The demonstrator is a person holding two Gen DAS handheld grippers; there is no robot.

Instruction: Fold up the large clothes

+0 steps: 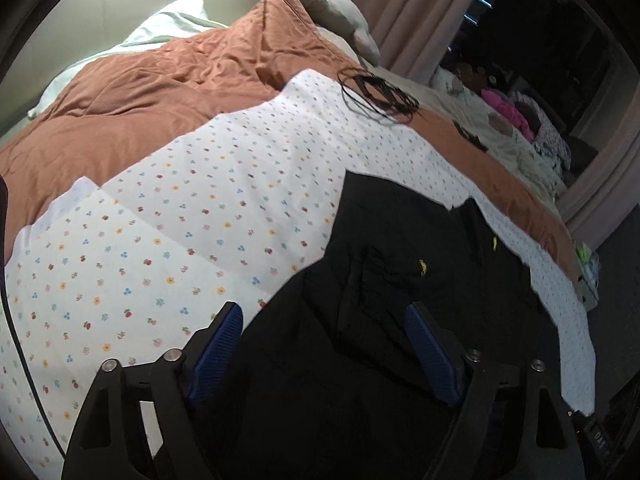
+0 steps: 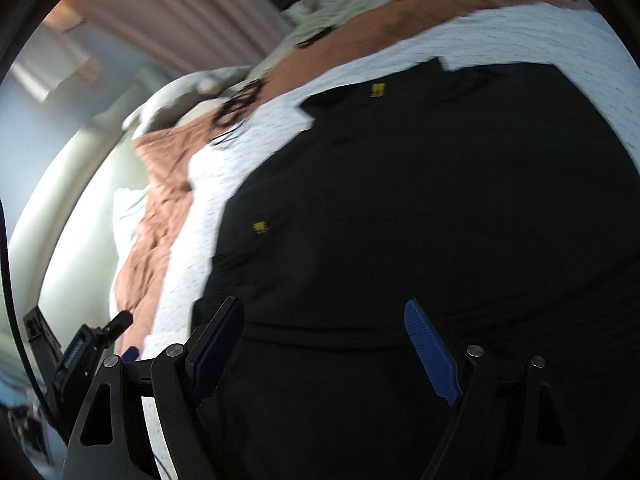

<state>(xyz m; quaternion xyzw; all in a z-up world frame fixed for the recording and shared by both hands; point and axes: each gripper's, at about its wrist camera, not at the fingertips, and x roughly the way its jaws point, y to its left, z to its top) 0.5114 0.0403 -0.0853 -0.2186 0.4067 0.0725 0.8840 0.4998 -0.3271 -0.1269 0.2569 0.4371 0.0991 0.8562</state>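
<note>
A large black garment (image 1: 400, 264) with small yellow marks lies spread on a white flower-print sheet (image 1: 168, 240) on the bed. It also fills the right wrist view (image 2: 420, 220), which is blurred. My left gripper (image 1: 324, 314) is open above the garment's near left part, with nothing between its blue pads. My right gripper (image 2: 324, 312) is open above the garment's near edge, also empty. The other gripper's body (image 2: 84, 348) shows at the lower left of the right wrist view.
A rust-brown quilt (image 1: 160, 92) covers the bed beyond the sheet, with pillows (image 1: 332, 4) and a black fringed item (image 1: 380, 92) on it. A pile of other clothes (image 1: 512, 116) lies at the far right. Curtains (image 1: 420, 4) hang behind the bed.
</note>
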